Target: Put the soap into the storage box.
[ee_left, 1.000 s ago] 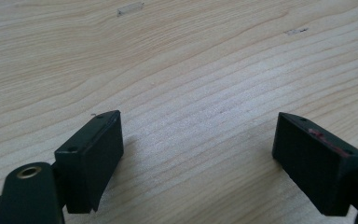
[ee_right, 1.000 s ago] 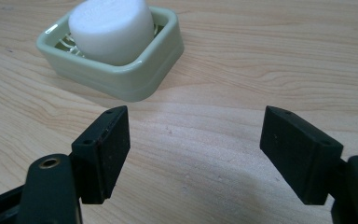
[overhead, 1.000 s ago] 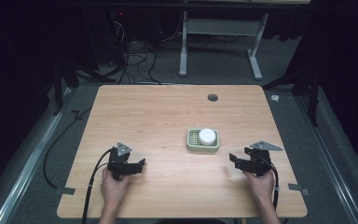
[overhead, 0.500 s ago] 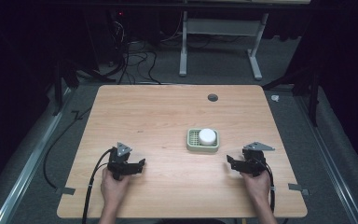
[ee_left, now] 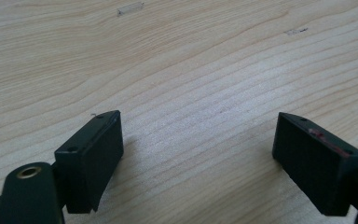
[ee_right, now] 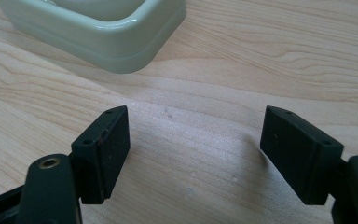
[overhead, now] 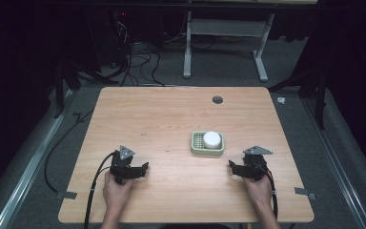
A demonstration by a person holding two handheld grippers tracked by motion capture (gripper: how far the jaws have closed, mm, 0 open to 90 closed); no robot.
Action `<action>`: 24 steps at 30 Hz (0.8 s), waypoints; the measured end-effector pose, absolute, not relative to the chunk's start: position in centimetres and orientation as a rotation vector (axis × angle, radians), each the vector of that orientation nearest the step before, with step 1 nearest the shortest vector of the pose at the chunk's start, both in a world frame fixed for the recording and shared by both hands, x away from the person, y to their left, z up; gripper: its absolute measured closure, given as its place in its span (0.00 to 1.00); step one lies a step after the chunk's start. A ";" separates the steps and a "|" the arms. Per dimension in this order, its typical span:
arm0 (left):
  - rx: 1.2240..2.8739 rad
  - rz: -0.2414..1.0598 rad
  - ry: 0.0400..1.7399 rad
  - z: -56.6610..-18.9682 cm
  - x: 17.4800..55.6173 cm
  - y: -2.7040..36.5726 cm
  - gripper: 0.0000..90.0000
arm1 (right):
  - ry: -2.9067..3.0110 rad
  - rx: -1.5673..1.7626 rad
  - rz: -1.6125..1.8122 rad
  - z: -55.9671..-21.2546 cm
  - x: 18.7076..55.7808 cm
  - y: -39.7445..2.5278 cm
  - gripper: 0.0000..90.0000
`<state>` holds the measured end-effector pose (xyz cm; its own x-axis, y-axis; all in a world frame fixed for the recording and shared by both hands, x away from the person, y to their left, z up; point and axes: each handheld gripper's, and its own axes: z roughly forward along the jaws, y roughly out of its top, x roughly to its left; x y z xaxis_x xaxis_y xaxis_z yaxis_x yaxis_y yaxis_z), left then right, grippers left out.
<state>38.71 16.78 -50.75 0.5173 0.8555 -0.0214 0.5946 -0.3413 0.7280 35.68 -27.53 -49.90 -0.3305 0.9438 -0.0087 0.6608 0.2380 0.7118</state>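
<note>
A pale green soap dish point(overhead: 207, 144) with rounded corners and a glossy stepped rim sits on the wooden tabletop point(overhead: 171, 119), a white round object point(overhead: 211, 139) resting in it. In the right gripper view the dish point(ee_right: 98, 32) lies just ahead of the jaws and toward their left side — close, not touching. The right gripper point(ee_right: 193, 154) has its jaws wide apart over bare wood. The left gripper point(ee_left: 198, 158) — jaws likewise spread — is well apart from the dish.

Both grippers are built in black: the left gripper point(overhead: 132, 168) and right gripper point(overhead: 244, 168) are each topped by a grey three-cornered plate, with a black cable trailed behind.
</note>
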 end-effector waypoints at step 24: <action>2.065 0.483 1.178 -50.8 38.7 16.8 0.19 | 2.111 1.426 0.873 -50.3 35.6 -27.5 0.24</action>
